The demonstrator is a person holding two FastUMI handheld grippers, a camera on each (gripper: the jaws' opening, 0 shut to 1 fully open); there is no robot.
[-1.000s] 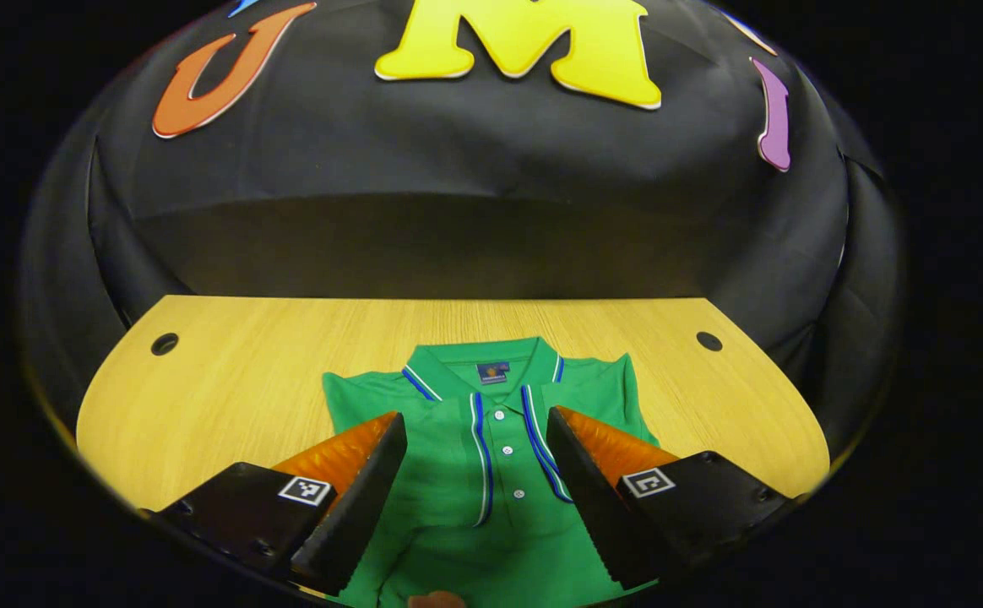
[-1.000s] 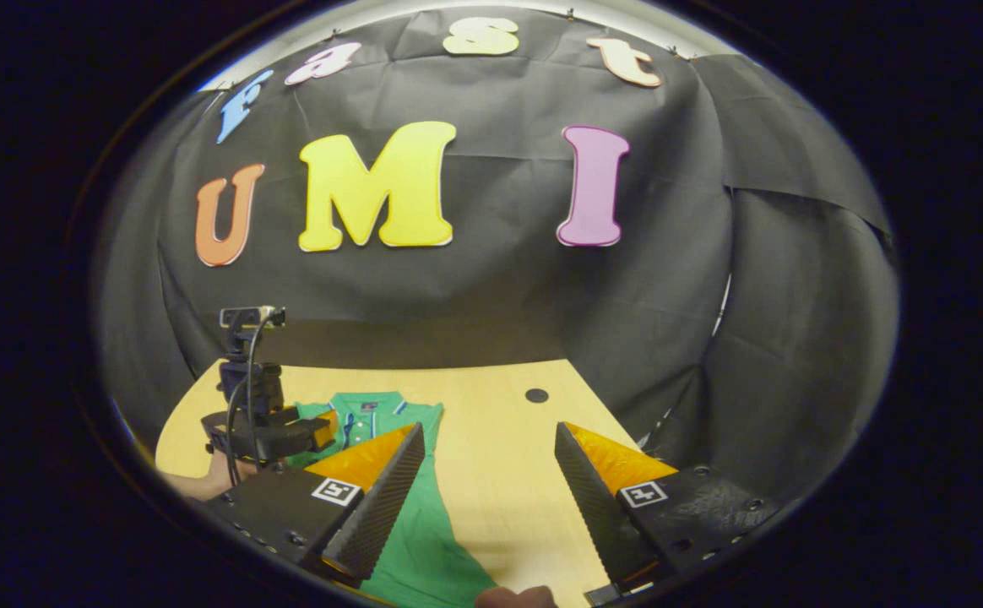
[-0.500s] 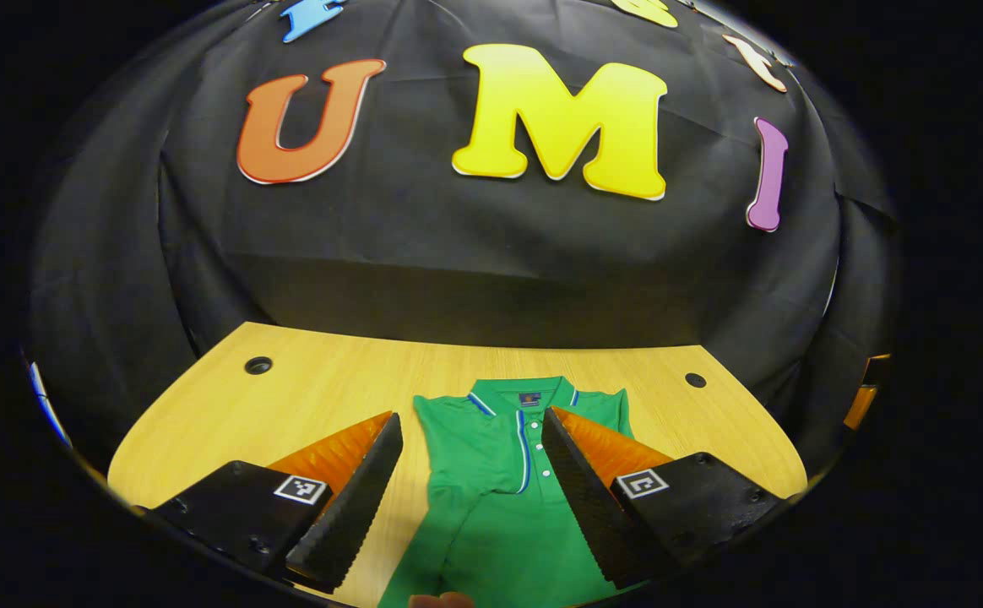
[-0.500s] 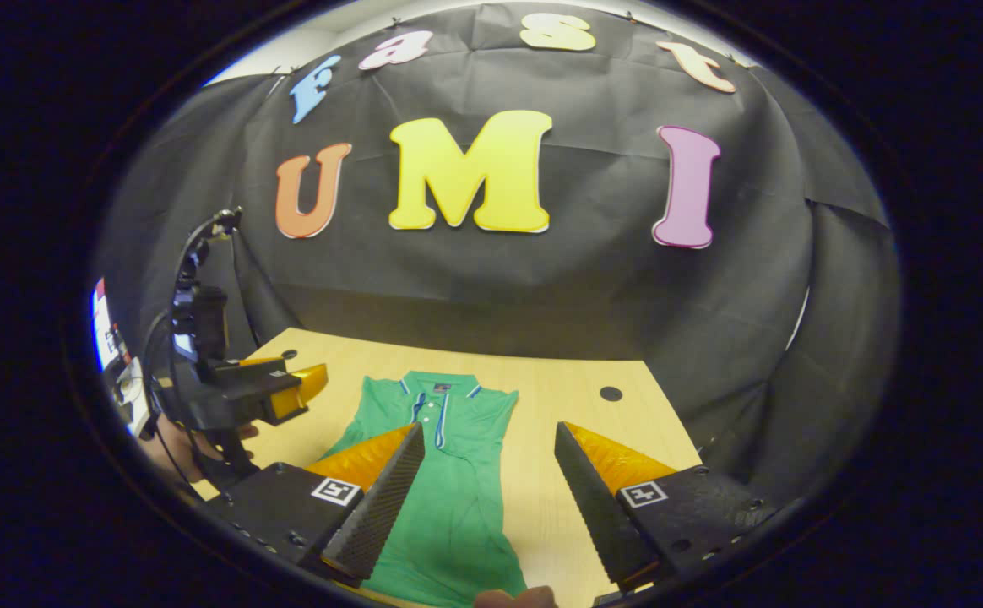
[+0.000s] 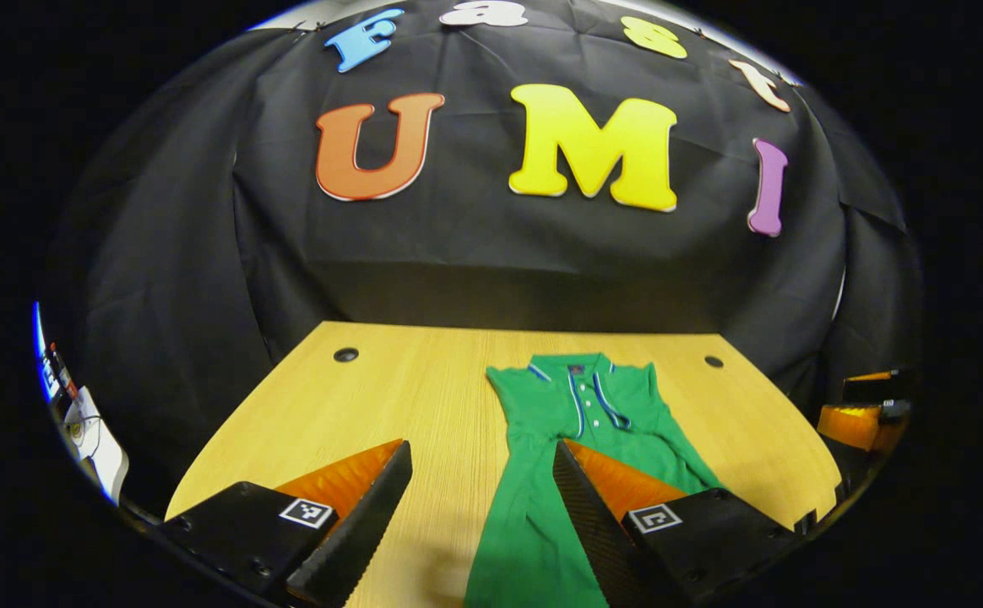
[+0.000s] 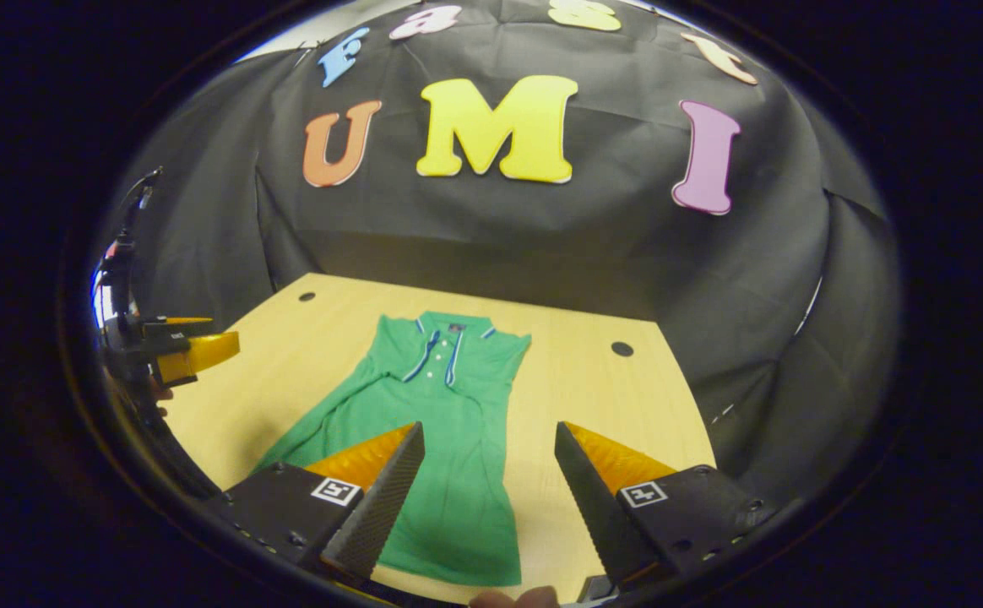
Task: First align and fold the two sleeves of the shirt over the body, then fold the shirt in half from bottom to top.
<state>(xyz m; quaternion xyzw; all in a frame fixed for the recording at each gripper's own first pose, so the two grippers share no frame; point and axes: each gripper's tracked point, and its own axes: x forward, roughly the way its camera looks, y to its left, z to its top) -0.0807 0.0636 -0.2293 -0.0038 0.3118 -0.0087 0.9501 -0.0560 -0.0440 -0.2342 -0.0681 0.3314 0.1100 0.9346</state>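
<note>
Wooden table (image 6: pixel 593 397): one green shirt (image 6: pixel 441 439), two parted grippers (image 5: pixel 483 498) (image 6: pixel 489 481) aloft.

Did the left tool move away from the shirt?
Yes. The left tool backed off and went leftward: the shirt and table look smaller and farther, and the shirt sits more to the right.

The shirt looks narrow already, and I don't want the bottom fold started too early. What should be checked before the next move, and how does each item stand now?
1. Sleeves folded over the body: ok, the shirt lies as a narrow strip with nothing sticking out sideways.
2. Collar at the far end, hem near: ok.
3. Left tool open, holding nothing: ok.
4. Right tool open, holding nothing: ok.
5. Both tools at the hem: not ok, both hang above the table.
6. Hem corners lying flat: cannot tell.
</note>
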